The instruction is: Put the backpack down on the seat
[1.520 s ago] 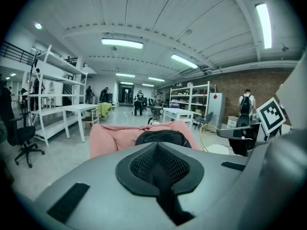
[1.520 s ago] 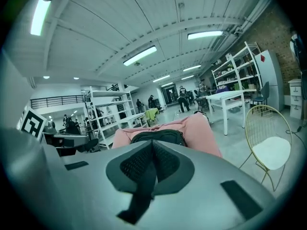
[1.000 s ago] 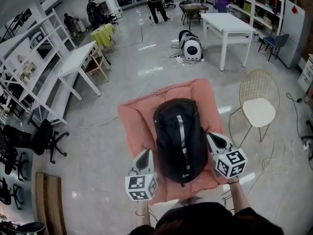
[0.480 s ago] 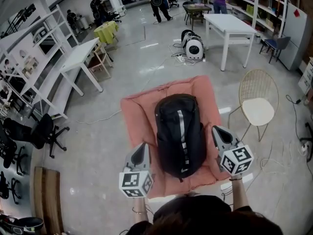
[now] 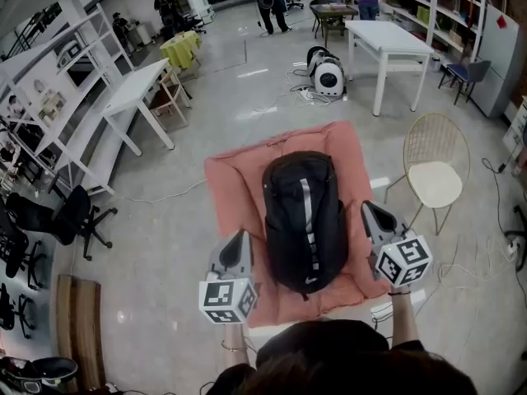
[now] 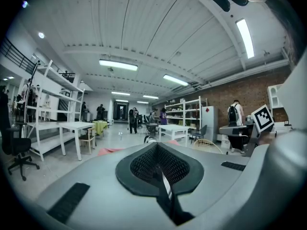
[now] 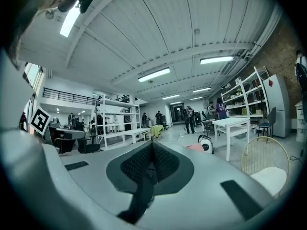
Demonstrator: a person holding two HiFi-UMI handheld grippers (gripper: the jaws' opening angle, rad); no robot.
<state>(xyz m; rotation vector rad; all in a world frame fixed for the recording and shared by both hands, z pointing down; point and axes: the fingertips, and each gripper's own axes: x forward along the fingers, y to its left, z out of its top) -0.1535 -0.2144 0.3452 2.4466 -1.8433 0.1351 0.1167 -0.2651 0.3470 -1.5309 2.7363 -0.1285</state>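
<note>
A black backpack [image 5: 300, 220] with a grey stripe lies flat on the pink cushioned seat [image 5: 235, 188], straps facing down. My left gripper [image 5: 241, 235] is held in the air beside the backpack's left side, shut with nothing in it. My right gripper [image 5: 366, 206] hovers beside its right side, also shut and holding nothing. Neither touches the backpack. In the left gripper view the jaws [image 6: 156, 145] meet tip to tip and point out across the room. The right gripper view shows the same closed tips [image 7: 152, 143], with a pink edge of the seat [image 7: 196, 147] beyond.
A gold wire chair [image 5: 436, 183] with a white pad stands right of the seat. Behind are a white table [image 5: 387, 39], a round white device [image 5: 327, 76] with cables, and a long white bench [image 5: 136, 97] by shelving. A black office chair [image 5: 70, 216] stands left. People are at the far end.
The backpack stays put on the seat. Both grippers have drawn slightly outward from its sides, still shut, and the head view has shifted a little.
</note>
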